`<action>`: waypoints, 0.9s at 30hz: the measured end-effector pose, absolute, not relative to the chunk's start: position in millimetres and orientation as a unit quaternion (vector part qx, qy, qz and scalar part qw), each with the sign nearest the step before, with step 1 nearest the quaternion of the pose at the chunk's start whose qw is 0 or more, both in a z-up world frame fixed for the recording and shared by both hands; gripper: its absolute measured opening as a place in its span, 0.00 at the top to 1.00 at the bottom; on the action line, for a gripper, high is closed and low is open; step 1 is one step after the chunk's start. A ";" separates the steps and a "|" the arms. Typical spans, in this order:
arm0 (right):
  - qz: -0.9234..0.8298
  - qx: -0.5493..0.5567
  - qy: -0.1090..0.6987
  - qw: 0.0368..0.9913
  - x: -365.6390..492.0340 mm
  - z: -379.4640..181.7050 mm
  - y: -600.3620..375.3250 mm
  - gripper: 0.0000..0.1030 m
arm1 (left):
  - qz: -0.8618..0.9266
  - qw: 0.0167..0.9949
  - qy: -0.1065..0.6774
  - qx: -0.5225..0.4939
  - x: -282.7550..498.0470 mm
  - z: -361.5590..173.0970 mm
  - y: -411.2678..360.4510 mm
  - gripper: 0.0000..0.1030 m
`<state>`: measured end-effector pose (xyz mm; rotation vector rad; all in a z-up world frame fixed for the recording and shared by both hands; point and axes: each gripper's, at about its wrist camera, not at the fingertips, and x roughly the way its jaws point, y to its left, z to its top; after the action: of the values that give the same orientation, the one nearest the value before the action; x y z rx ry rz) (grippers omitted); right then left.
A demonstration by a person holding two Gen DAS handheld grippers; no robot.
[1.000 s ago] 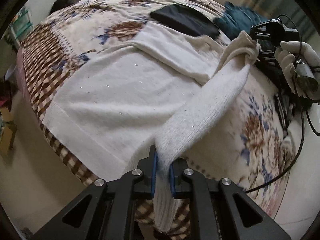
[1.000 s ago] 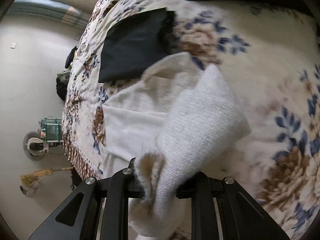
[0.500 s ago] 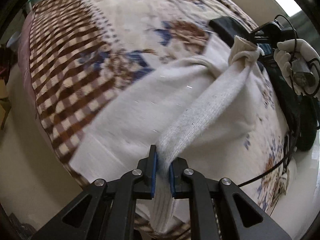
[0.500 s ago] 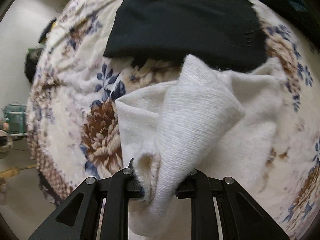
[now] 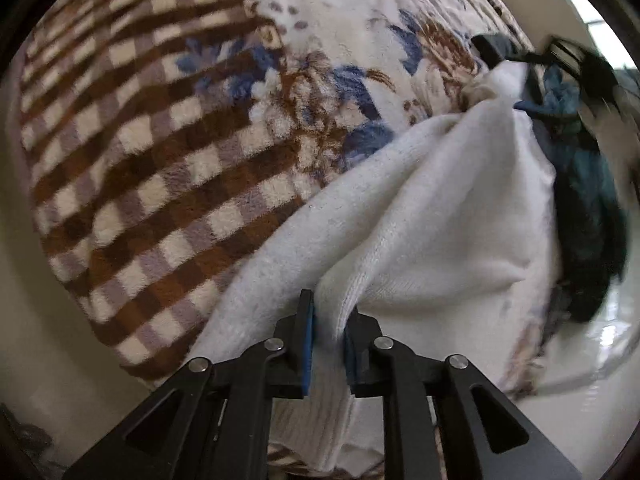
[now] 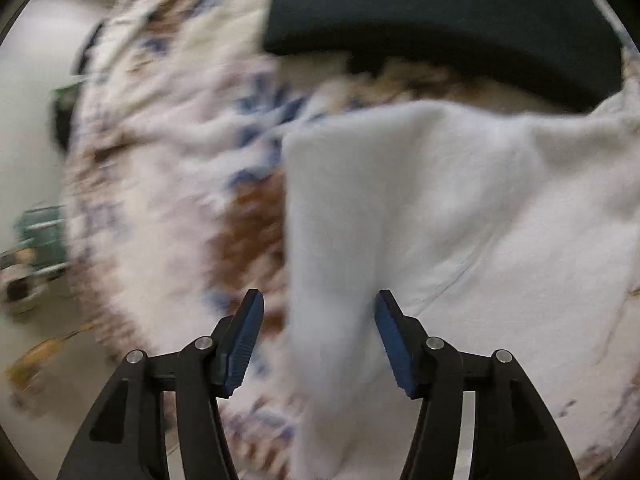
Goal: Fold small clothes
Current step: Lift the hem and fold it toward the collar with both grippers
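A white knit garment (image 5: 432,216) lies on a floral and checked blanket (image 5: 160,152). My left gripper (image 5: 329,320) is shut on the garment's ribbed edge, low over the bed's near edge. In the right wrist view the same white garment (image 6: 420,208) lies folded over; a strip of it hangs between the jaws of my right gripper (image 6: 318,312), which stand wide open and apart from the cloth. The right gripper also shows blurred at the far right of the left wrist view (image 5: 576,60).
A folded black garment (image 6: 440,16) lies just beyond the white one. A dark teal garment (image 5: 584,200) lies at the right of the bed. The floor shows left of the bed, with small objects (image 6: 36,248) on it.
My right gripper has opened and let go of the white garment's end, which has dropped onto the garment. My left gripper has swung lower and left, still holding the edge.
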<state>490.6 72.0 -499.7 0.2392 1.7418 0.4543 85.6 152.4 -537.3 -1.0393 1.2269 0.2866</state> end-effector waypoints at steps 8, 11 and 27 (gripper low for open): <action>0.165 0.065 0.753 0.633 330.3 -473.0 -62.6 0.40 | 0.064 0.694 0.598 -0.397 96.0 -527.8 146.9 0.76; 0.121 0.098 0.794 0.588 255.7 -508.1 -108.7 0.40 | 0.057 0.702 0.621 -0.344 102.6 -527.2 140.7 0.76; 0.050 0.186 0.715 0.672 100.1 -526.6 -155.2 0.93 | 0.061 0.758 0.614 -0.212 88.4 -499.7 130.2 0.96</action>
<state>100.1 -155.2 -526.6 0.4196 1.6109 0.1123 88.4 130.2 -499.7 -0.4624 1.3366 0.1318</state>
